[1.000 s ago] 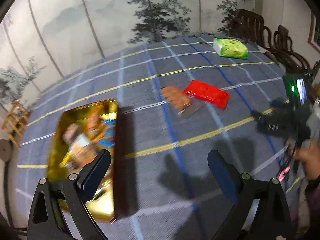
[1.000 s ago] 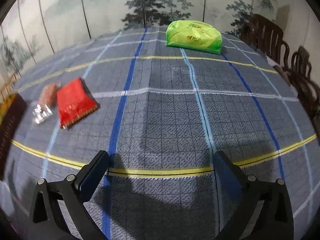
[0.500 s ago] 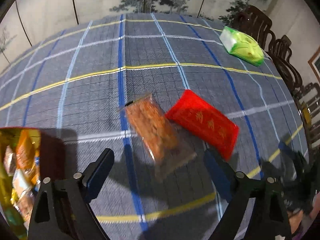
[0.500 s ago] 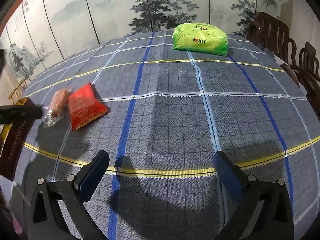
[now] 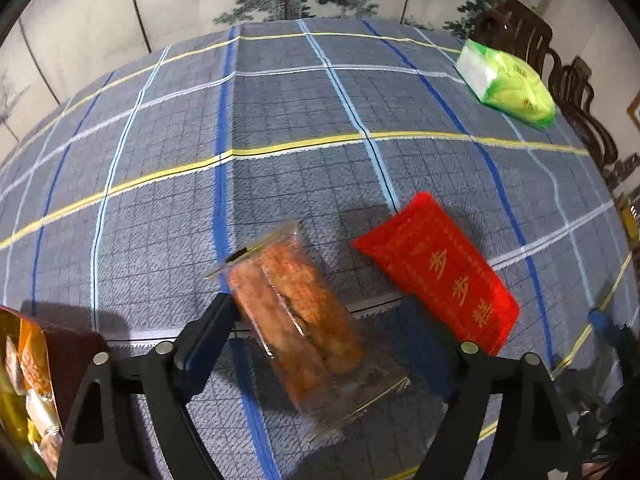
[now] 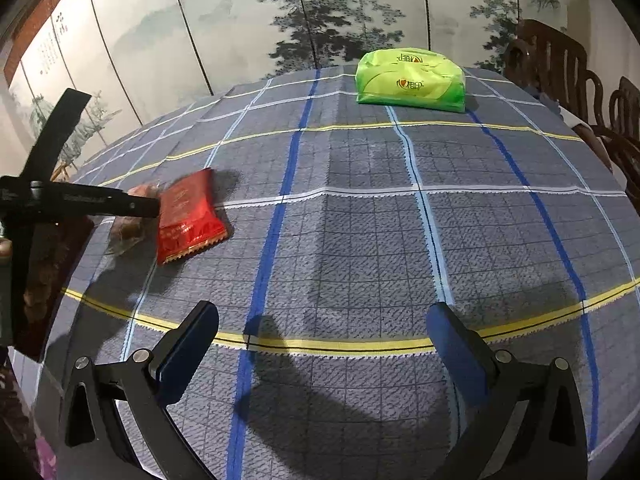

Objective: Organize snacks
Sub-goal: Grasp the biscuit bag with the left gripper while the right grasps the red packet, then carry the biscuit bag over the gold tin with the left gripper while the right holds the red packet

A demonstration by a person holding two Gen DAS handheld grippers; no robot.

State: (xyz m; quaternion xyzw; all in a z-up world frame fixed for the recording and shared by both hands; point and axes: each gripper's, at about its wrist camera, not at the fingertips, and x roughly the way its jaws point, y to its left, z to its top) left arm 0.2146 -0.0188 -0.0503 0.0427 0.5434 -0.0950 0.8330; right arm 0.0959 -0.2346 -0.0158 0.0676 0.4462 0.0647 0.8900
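Straddling the clear packet of brown pastries [image 5: 298, 316], the left gripper [image 5: 320, 332] has its jaws spread wide, one finger [image 5: 208, 332] just beside the packet's left edge and the other off to its right, neither seen to press on it. The packet lies on the checked cloth of the bench [image 5: 280, 128] at a slant, with the red packet [image 5: 436, 270] close by on its right, the two apart by a narrow strip of cloth. A gold tin [image 5: 24, 392] holding wrapped snacks sits at the lower left edge, and a green tissue pack [image 5: 508, 82] rests far off near the bench's back right corner, by the dark wooden chairs [image 5: 560, 64]. From the right wrist, the right gripper [image 6: 322, 340] hangs above bare cloth with its jaws wide apart and nothing between them. At the left of this view the left gripper's black finger reaches across the pastry packet [image 6: 130, 228], which lies just beside the red packet [image 6: 188, 216]. The green tissue pack [image 6: 412, 80] stands at the far edge before the painted screen [image 6: 280, 16].
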